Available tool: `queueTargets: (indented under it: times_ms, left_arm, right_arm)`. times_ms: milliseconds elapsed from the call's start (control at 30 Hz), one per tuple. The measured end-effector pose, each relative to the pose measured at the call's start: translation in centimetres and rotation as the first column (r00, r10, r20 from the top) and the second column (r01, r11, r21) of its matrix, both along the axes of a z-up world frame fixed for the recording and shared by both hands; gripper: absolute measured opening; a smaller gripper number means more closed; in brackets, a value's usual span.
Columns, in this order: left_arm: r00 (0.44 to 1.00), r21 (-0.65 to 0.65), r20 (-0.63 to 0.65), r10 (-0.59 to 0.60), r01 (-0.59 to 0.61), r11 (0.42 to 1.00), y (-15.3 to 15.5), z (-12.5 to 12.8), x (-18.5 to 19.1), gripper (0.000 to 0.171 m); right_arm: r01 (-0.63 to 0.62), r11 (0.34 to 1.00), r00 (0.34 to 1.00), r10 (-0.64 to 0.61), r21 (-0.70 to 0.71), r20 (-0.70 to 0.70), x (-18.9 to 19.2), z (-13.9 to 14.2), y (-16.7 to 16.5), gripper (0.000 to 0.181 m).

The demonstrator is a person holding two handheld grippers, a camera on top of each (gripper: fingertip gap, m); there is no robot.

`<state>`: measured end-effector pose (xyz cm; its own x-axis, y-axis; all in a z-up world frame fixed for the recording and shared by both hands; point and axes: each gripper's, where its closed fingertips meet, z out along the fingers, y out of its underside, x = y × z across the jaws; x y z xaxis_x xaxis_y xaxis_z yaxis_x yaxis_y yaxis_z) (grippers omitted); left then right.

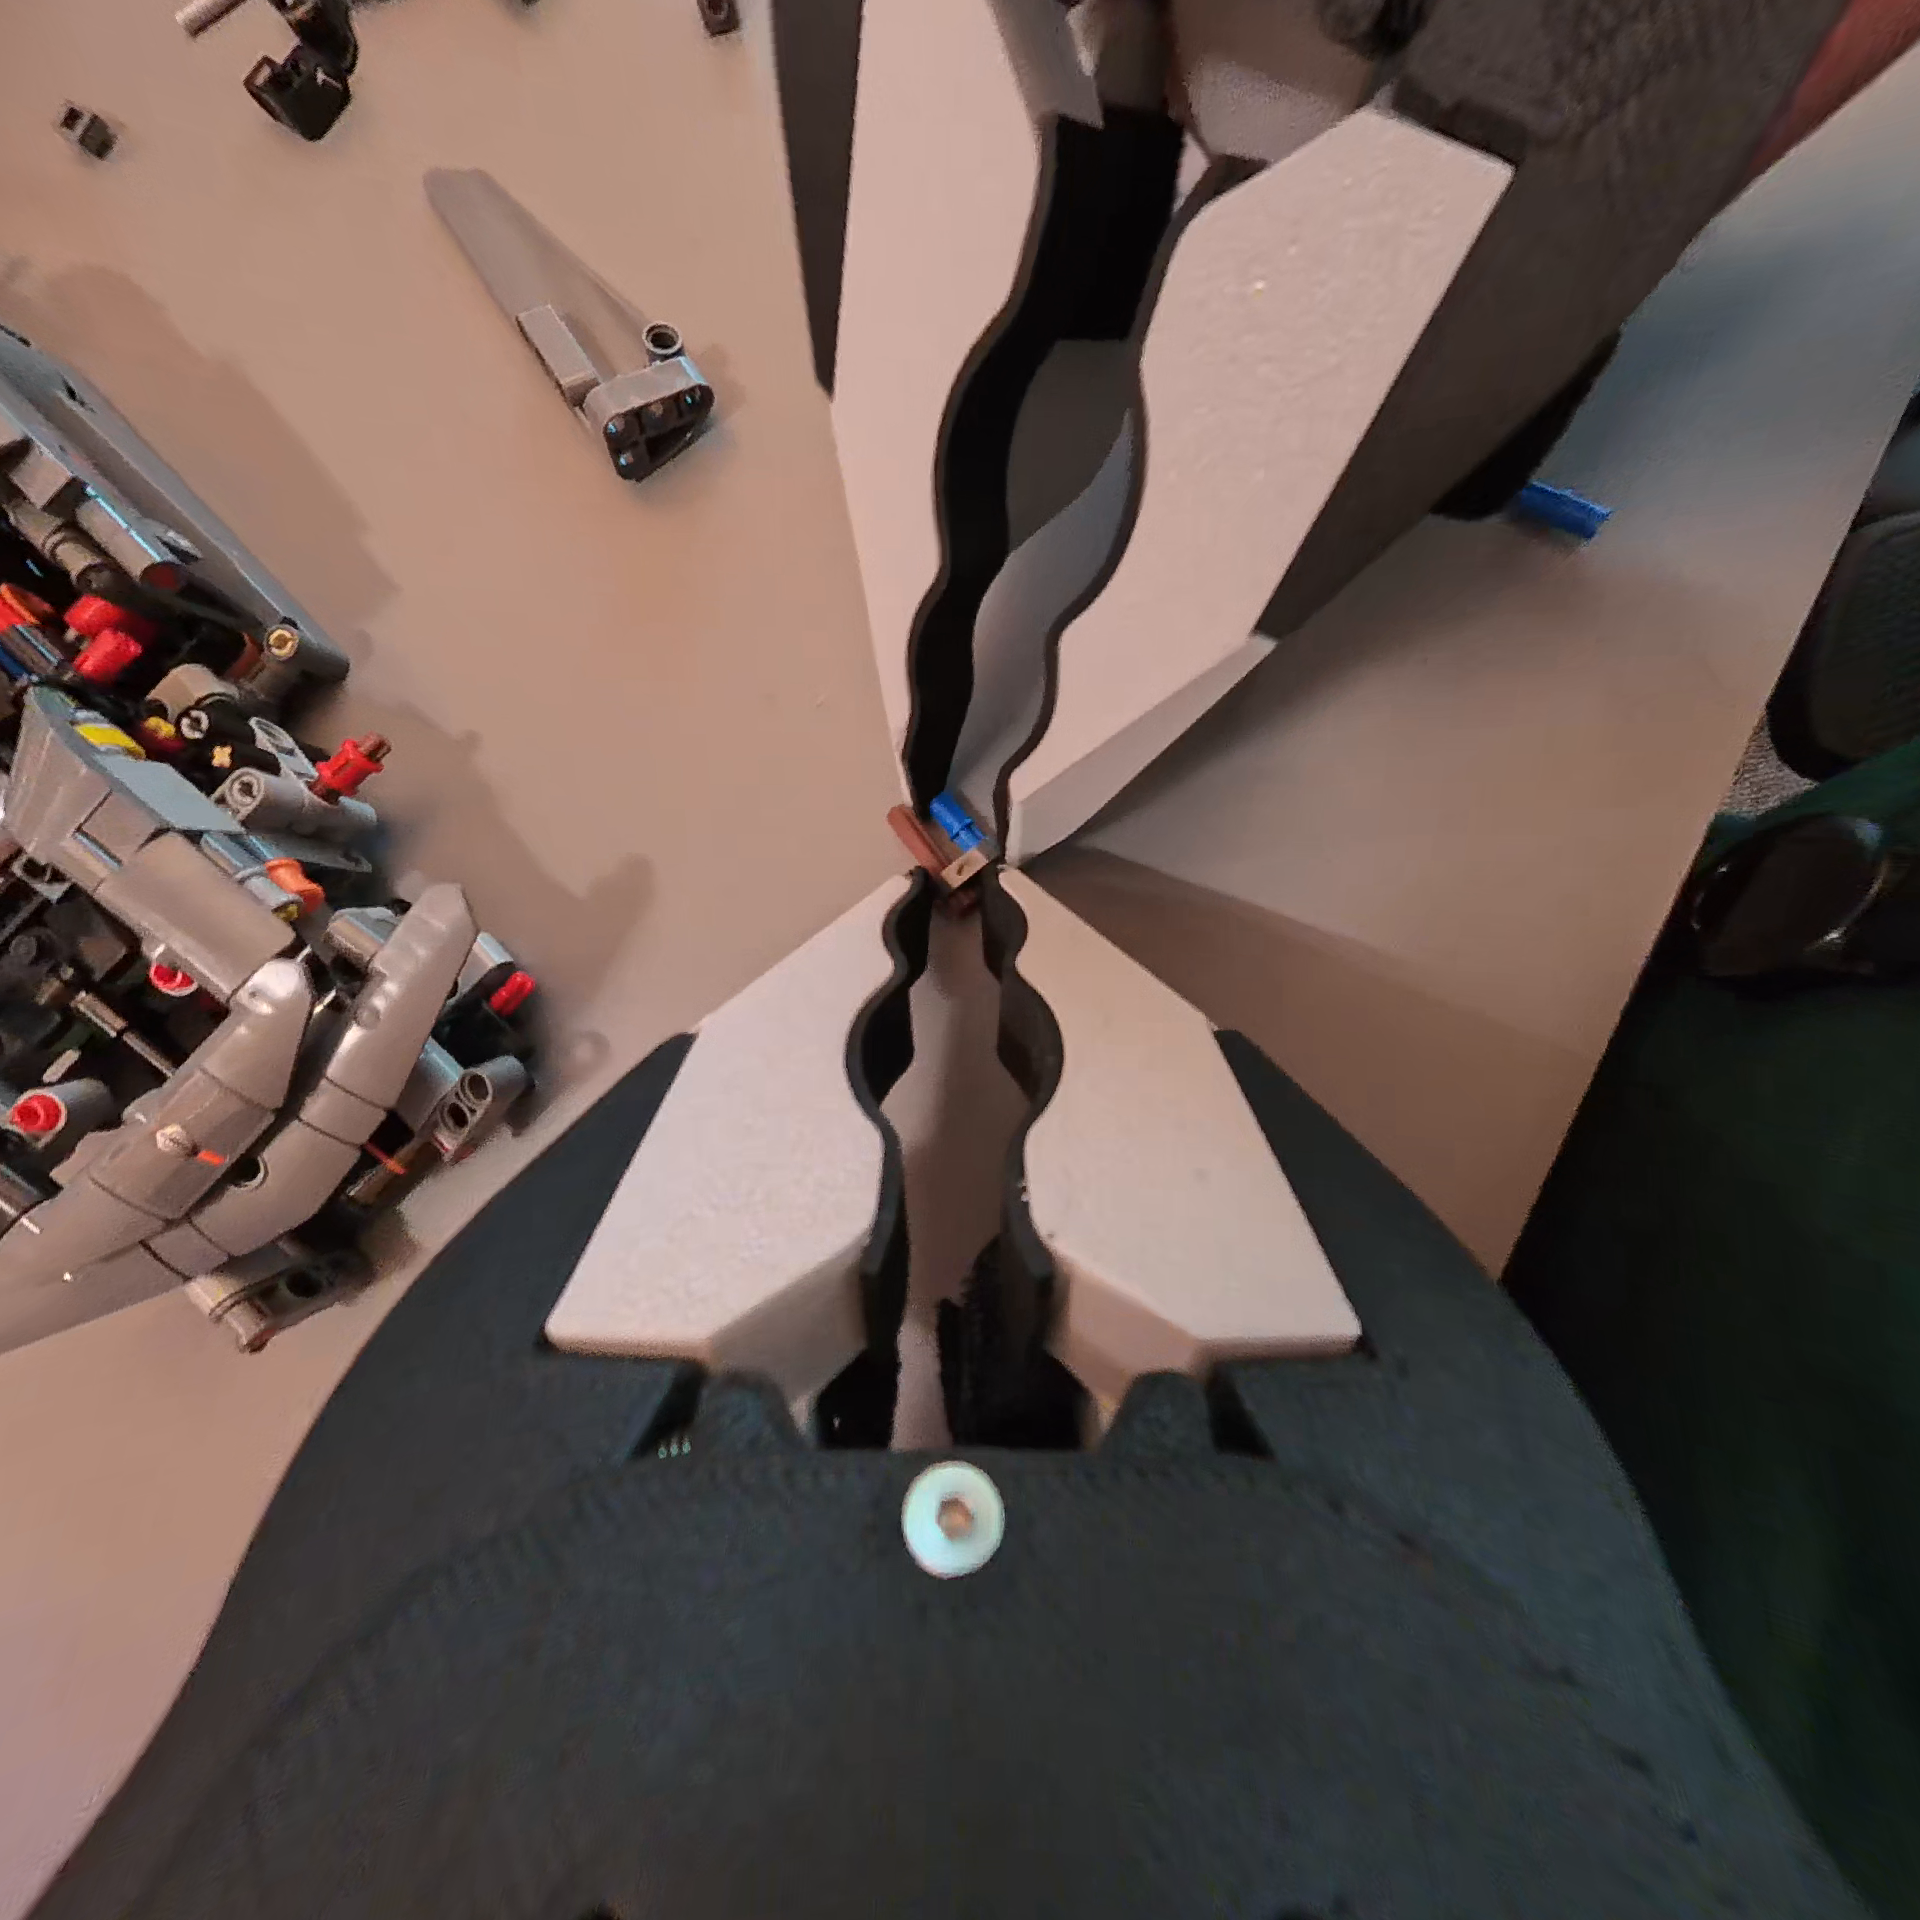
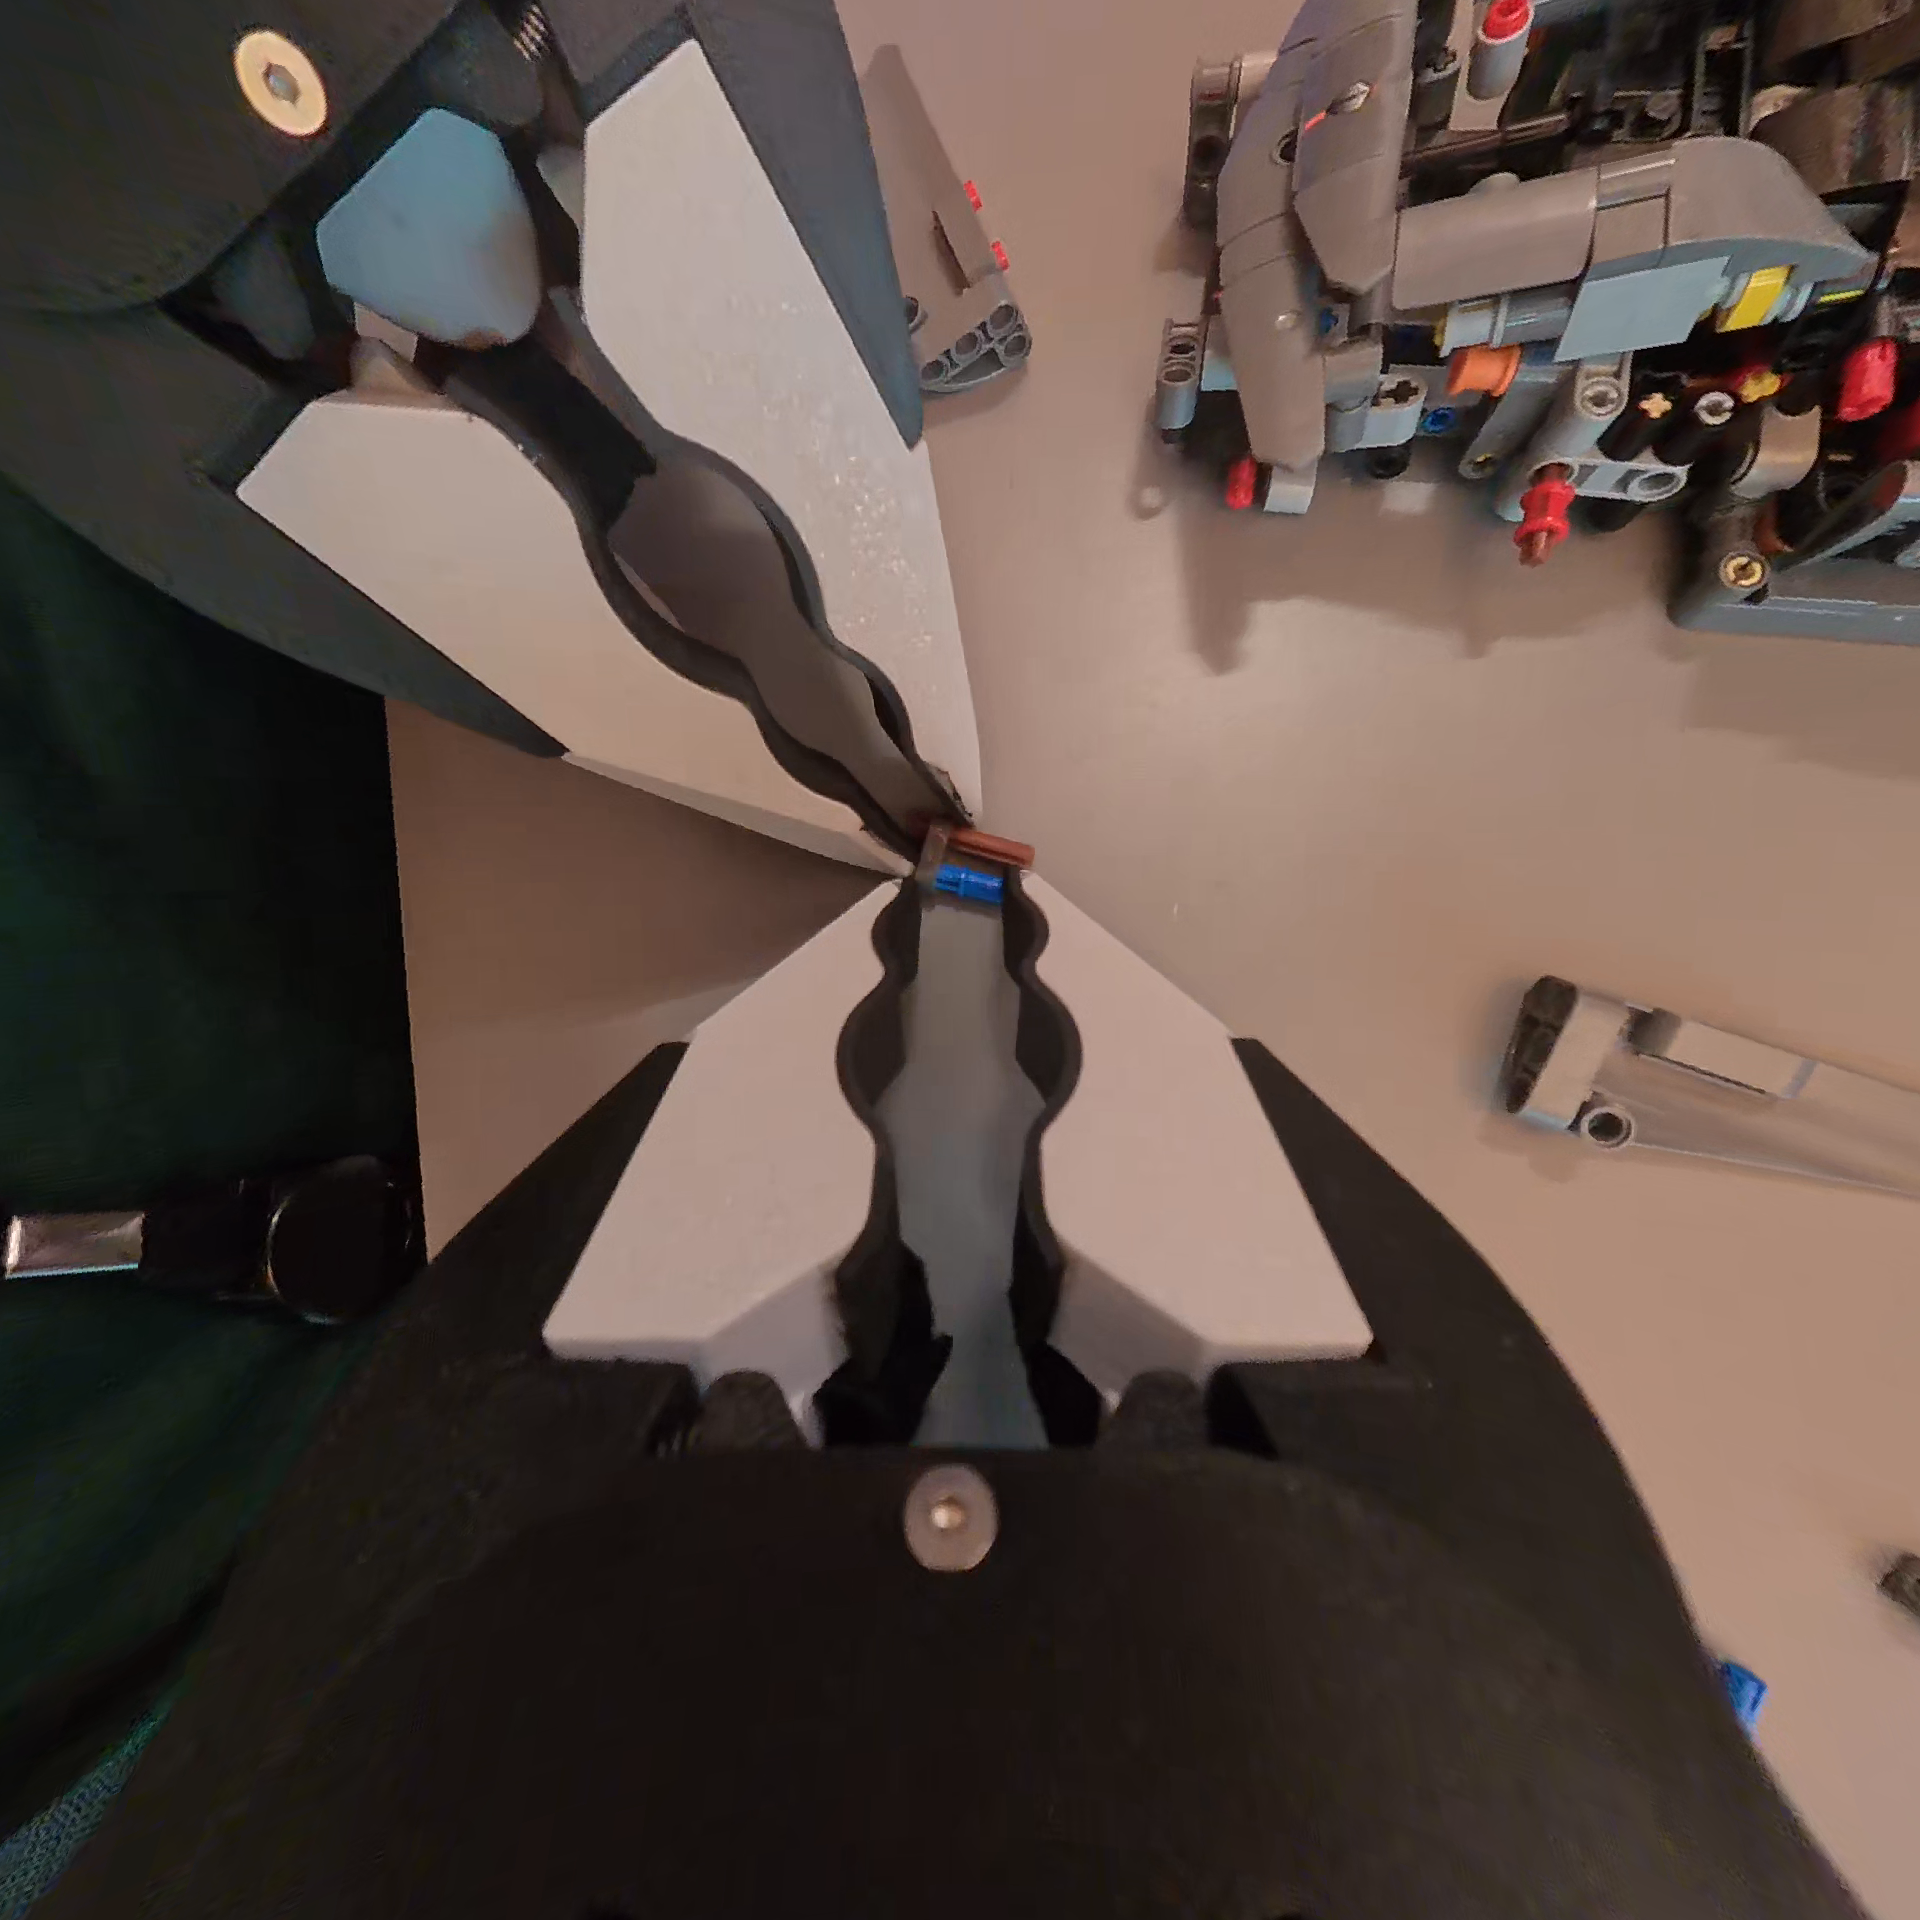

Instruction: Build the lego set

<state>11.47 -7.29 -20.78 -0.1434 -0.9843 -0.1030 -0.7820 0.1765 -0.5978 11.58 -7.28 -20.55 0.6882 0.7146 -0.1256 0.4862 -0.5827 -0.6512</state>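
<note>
A part-built grey model point(image 1: 197, 966) is seen at 9 o'clock in the left wrist view and at 1 o'clock in the right wrist view point(image 2: 1558, 312); it is cut off by the frame in both. Two loose grey wing panels are counted on the table point(image 1: 644, 644): one point(image 1: 566, 312) at 11 o'clock in the left view, a second point(image 2: 961, 260) partly hidden behind the left gripper in the right view. A spare blue pin point(image 1: 1558, 511) is seen at 2 o'clock, half hidden behind the right gripper. Small black pieces point(image 1: 301, 78) are noted at 11 o'clock, too small to identify.

At centre, the two grippers meet tip to tip. The left gripper point(image 1: 956, 883) is closed narrowly on a brown piece point(image 1: 925, 842). The right gripper point(image 2: 961, 894) is closed narrowly on a blue pin point(image 2: 968, 883), which touches the brown piece. Whether the pin is seated cannot be told.
</note>
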Motion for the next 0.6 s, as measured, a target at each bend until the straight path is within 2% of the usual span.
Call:
queueTargets:
  times_ms: [233, 600]
  left_arm:
    - [0.999, -0.022, 0.032, 0.001, 0.000, 1.000, -0.08, 0.00, -0.10, 0.008]
    - [0.997, -0.050, 0.071, -0.039, 0.043, 0.998, -0.11, 0.07, -0.19, 0.008]
  right_arm:
    - [0.009, 1.000, 1.000, -0.009, 0.010, 0.026, -0.07, -0.08, -0.11, 0.012]
    - [-0.066, 0.998, 0.997, 0.066, 0.004, 0.033, -0.15, -0.11, -0.11, 0.011]
